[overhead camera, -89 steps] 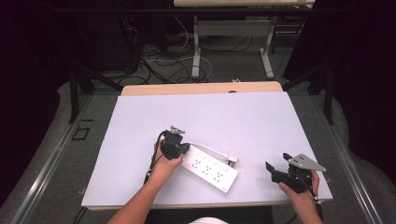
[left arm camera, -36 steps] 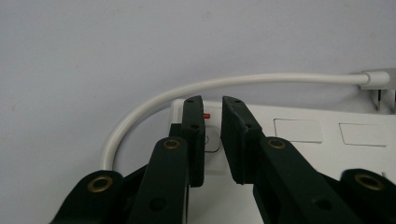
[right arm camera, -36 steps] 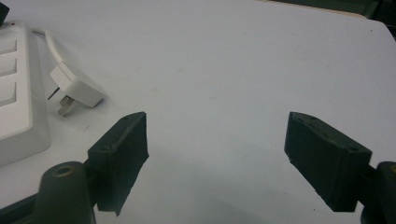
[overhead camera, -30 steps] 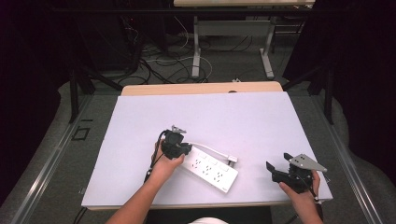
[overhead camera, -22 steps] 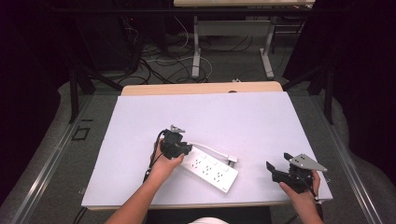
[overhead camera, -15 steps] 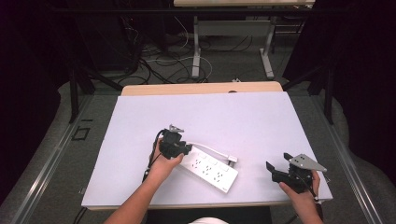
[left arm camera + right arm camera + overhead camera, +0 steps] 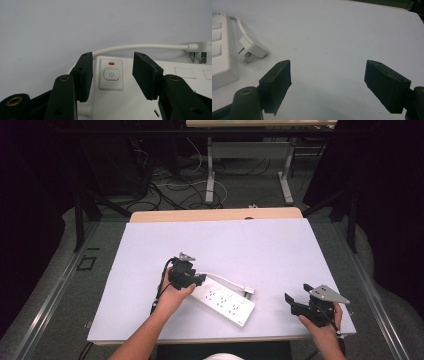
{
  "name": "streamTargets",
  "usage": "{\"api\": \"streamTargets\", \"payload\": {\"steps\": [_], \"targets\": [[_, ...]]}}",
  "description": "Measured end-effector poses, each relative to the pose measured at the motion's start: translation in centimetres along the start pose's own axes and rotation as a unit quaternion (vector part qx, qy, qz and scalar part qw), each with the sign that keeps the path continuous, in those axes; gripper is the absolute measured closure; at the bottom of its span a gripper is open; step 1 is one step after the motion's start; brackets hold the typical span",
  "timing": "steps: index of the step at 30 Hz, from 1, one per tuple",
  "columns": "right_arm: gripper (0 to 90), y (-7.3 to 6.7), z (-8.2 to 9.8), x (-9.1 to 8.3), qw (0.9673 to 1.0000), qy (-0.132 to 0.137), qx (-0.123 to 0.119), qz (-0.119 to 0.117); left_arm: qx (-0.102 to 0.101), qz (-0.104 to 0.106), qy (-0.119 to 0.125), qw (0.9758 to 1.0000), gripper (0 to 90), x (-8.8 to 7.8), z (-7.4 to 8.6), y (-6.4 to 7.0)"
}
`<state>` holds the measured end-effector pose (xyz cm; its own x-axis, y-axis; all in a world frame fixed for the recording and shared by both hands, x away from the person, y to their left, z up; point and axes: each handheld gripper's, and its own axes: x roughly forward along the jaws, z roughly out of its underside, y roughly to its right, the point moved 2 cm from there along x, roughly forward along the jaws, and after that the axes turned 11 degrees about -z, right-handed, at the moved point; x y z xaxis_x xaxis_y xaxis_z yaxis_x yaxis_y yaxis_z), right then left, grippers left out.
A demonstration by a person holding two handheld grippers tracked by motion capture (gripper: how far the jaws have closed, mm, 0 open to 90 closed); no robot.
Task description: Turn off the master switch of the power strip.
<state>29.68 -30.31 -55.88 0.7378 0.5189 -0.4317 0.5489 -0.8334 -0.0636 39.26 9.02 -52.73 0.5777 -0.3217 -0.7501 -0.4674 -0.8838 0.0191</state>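
A: Power strip [image 7: 222, 300] lies flat near the tabletop's [image 7: 280, 250] front edge, left of centre, angled. Its white cord [image 7: 140, 46] loops round to the plug [image 7: 252, 48], which lies loose on the tabletop beside the strip. Not plugged in.

B: The left hand-held gripper [image 7: 112, 75]?

A: Jaws apart, straddling the power button [image 7: 111, 74] at the strip's left end, red indicator [image 7: 111, 63] just above it. Cannot tell if they touch the casing.

B: The right one?

A: Right hand-held gripper [image 7: 300, 301] sits near the front right corner, jaws wide apart, holding nothing, well apart from the strip.

B: Risks?

A: Nothing pins the strip. A sideways push probably slides it toward the front edge. Closing the jaws there likely clips the button or slips off the smooth casing.
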Motion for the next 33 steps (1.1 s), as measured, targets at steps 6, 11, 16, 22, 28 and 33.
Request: {"api": "streamTargets", "payload": {"steps": [6,11,16,22,28,33], "targets": [[20.8,-0.1,0.0,-0.1,1.0,0.0,0.006,0.005,0.006,-0.003,0.014,0.9999,45.9,-0.5,-0.3,0.1],[20.8,-0.1,0.0,0.0,1.0,0.002,0.001,0.0,0.011,-0.002,0.016,0.9998,43.7,-0.9,-0.6,0.3],[20.8,-0.1,0.1,0.0,1.0,0.0,0.006,0.002,0.014,-0.001,0.023,0.9996,41.3,-1.3,-0.8,0.6],[20.8,-0.1,0.1,0.0,1.0,-0.004,0.008,0.003,0.018,0.009,0.026,0.9995,40.6,-1.6,-0.8,0.9],[20.8,-0.1,0.1,-0.1,1.0,-0.004,0.008,0.004,0.022,0.011,0.026,0.9994,35.0,-1.9,-0.8,1.1],[20.8,-0.1,0.1,-0.1,1.0,-0.002,0.009,0.002,0.021,0.011,0.026,0.9994,32.6,-2.2,-0.7,1.3]]}}
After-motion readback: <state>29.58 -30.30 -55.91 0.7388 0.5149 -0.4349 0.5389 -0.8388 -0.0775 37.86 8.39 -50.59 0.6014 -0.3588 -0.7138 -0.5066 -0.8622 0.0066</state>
